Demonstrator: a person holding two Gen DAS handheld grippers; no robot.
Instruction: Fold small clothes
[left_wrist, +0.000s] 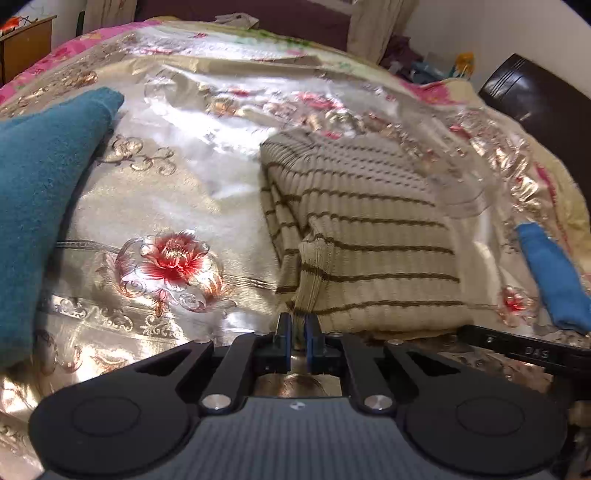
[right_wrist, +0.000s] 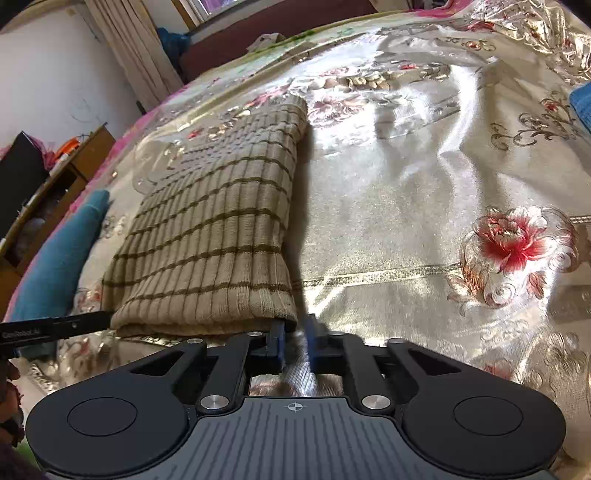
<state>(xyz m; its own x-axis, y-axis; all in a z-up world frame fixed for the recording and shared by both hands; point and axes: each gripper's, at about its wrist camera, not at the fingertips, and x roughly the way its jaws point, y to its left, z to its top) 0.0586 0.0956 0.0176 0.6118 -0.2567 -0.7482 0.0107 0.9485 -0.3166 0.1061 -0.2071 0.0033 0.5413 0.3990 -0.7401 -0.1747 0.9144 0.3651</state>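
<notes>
A folded beige knit sweater (left_wrist: 369, 229) with thin brown stripes lies on the satin floral bedspread (left_wrist: 166, 184). My left gripper (left_wrist: 298, 321) sits at the sweater's near left corner, its jaws almost together, with the corner's edge pinched between the tips. In the right wrist view the same sweater (right_wrist: 214, 229) stretches away to the left. My right gripper (right_wrist: 297, 328) stands at its near right corner, slightly open. Shiny bedspread (right_wrist: 406, 221) shows in the gap, and the corner only touches the left finger (right_wrist: 277, 336).
A teal cloth (left_wrist: 44, 192) lies left of the sweater and a blue one (left_wrist: 554, 273) to its right. A dark headboard (left_wrist: 535, 96) rises at the far right. In the right wrist view a wooden cabinet (right_wrist: 74, 162) stands beside the bed.
</notes>
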